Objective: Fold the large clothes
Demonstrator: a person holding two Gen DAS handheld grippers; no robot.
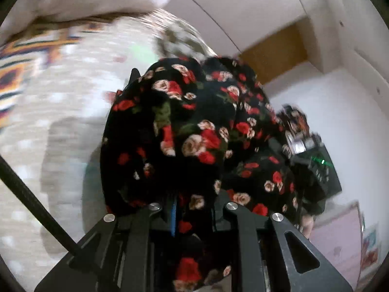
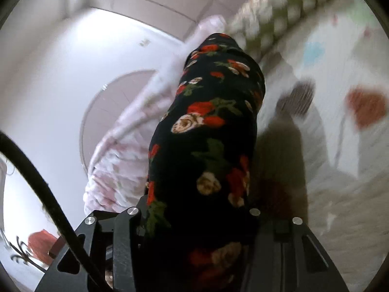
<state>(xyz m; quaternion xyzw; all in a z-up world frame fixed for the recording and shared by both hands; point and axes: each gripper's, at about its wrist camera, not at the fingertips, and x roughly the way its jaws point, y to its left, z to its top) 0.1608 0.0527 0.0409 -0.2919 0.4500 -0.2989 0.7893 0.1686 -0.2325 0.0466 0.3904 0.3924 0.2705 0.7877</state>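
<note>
A black garment with red and cream roses (image 1: 194, 126) is draped over my left gripper (image 1: 192, 209) and hides its fingers; the cloth is caught between the jaws. The other gripper (image 1: 304, 143) shows at the right of the left wrist view, also wrapped in the same cloth. In the right wrist view the same floral garment (image 2: 211, 131) hangs over my right gripper (image 2: 194, 219) and covers its fingers, pinched in the jaws. Both views are blurred by motion and tilted upward.
A beige bed cover with a patterned blanket (image 1: 29, 73) lies at the left. A pink quilt (image 2: 126, 150) and a pale cover with coloured hearts (image 2: 367, 107) show in the right wrist view. White walls and ceiling (image 1: 243, 4) are beyond.
</note>
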